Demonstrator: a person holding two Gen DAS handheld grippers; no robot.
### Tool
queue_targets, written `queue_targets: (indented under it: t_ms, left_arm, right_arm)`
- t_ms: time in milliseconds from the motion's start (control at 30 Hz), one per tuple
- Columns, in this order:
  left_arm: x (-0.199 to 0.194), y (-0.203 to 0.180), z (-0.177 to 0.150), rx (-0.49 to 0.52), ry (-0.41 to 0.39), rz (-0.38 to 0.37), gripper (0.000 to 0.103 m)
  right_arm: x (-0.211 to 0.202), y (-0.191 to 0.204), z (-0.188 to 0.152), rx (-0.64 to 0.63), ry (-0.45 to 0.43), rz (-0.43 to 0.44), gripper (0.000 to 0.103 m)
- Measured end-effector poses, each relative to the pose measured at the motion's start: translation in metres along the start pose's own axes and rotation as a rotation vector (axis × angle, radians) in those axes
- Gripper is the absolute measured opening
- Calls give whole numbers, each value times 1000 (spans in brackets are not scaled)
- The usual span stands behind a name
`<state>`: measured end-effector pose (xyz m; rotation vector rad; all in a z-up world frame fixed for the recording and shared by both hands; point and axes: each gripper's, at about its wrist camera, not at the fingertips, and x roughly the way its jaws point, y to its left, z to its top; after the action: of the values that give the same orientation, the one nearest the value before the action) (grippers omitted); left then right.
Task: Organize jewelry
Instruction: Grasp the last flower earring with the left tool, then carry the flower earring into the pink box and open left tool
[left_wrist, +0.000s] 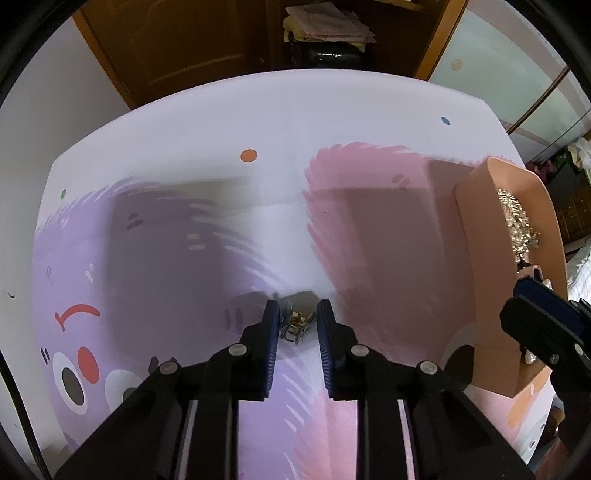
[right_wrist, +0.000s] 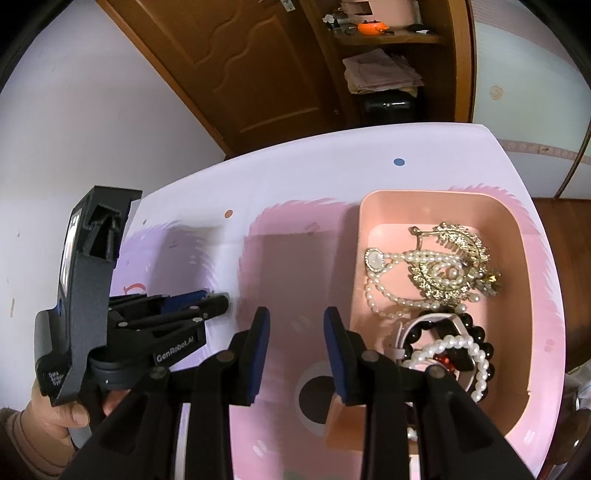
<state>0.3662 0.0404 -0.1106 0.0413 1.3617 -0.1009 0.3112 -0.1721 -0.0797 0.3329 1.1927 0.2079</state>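
Note:
A small gold and silver jewelry piece lies on the patterned table mat, between the tips of my open left gripper, untouched by the pads as far as I can tell. A pink tray at the right holds a pearl necklace, a gold rhinestone brooch, a black bead bracelet and a white pearl bracelet. The tray also shows in the left wrist view. My right gripper is open and empty, just left of the tray. The left gripper also appears in the right wrist view.
The table mat has purple and pink cartoon shapes and coloured dots. A brown wooden door and shelves with folded cloth stand behind the table. The table's far edge is close to them.

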Motion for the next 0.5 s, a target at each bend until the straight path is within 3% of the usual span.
queue_targets:
  t_ms: [500]
  left_arm:
    - [-104, -77, -8, 108, -158, -135, 19]
  right_arm:
    - [-73, -33, -14, 30, -92, -7, 30]
